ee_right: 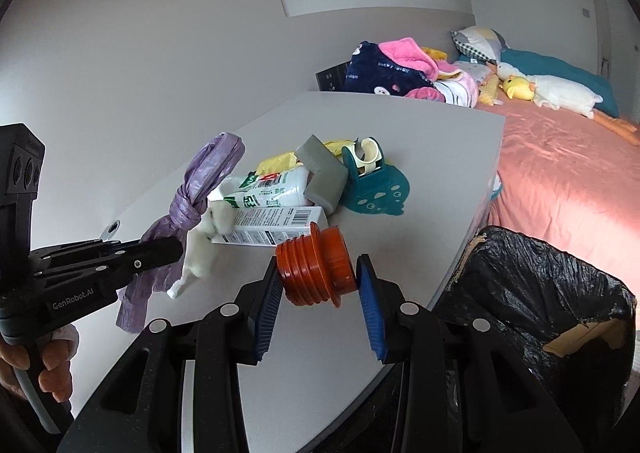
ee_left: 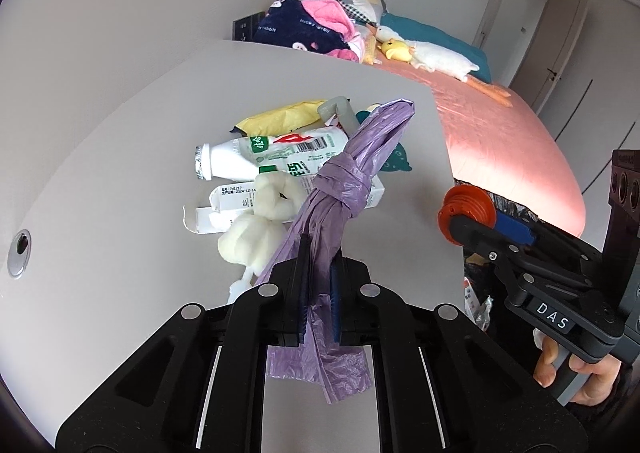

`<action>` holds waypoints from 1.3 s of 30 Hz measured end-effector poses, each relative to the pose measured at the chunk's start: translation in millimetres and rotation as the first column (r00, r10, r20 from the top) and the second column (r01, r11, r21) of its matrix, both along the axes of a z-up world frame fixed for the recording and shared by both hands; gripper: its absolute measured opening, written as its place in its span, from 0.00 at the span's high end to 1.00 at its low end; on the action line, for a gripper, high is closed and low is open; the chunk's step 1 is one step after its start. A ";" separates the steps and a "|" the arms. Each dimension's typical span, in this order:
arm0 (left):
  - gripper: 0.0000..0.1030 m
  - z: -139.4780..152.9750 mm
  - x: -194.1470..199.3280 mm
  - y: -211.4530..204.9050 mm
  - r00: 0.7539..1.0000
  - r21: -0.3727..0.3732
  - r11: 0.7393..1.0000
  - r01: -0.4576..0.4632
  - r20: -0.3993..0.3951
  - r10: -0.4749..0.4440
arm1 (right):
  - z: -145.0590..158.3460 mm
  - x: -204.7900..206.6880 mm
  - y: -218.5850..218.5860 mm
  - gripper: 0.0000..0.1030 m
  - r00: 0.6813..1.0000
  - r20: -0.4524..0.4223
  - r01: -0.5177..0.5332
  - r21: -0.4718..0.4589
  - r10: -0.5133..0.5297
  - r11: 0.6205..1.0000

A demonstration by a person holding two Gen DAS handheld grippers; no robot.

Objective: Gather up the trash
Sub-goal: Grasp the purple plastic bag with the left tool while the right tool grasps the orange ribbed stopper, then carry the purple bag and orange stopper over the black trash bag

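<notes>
**Two grips loaded beside the bin**

Right gripper [ee_right: 318, 285] clamps the orange ribbed cap [ee_right: 316, 267] between its blue pads; the black-lined bin [ee_right: 552, 293] stands just right, below the table [ee_right: 420, 157] edge. Left gripper [ee_left: 320, 285] pinches the knotted purple bag [ee_left: 344, 181]. Best practice: carry each fully over the bin's mouth before releasing. Bottle [ee_right: 276, 187] and cartons remain far on the table.

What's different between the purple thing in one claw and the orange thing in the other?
The purple bag is soft, crumpled plastic tied in a knot; the orange cap is a hard, ribbed round piece. The left gripper has shut almost flat on the thin bag, while the right gripper stays wider around the cap. The bag dangles long; the cap is compact. Both are held above the grey table.
</notes>
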State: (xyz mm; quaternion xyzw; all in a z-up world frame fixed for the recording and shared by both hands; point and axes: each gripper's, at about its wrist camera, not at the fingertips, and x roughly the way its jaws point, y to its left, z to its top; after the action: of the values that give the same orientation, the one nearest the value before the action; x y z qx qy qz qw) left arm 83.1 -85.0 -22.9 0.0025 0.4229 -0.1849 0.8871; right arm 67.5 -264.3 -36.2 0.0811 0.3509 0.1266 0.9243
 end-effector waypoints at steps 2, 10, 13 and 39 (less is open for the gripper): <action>0.93 3.1 -3.7 -3.0 1.000 -0.003 1.000 0.008 0.002 -0.008 | 2.4 -4.5 -4.1 0.62 1.000 0.004 0.006 -0.001 -0.006 1.000; 0.93 6.8 -13.8 -20.9 0.999 0.002 0.999 0.034 0.009 -0.034 | 9.5 -24.1 -22.8 0.62 0.999 0.020 0.027 -0.005 -0.027 1.000; 0.93 8.7 -19.5 -30.6 0.999 -0.004 0.999 0.049 0.013 -0.049 | 12.6 -31.3 -32.3 0.62 0.999 0.028 0.039 -0.001 -0.039 0.999; 0.93 14.3 -47.1 -131.6 0.980 -0.006 0.980 0.200 0.004 -0.200 | 26.8 -83.6 -118.3 0.62 0.981 0.079 0.177 0.015 -0.178 0.984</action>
State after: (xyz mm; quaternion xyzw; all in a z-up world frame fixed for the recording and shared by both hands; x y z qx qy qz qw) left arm 36.0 -216.7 -8.5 0.0428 0.4185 -0.2745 0.8647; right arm -16.1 -382.6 -9.4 0.1107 0.3043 0.0482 0.9449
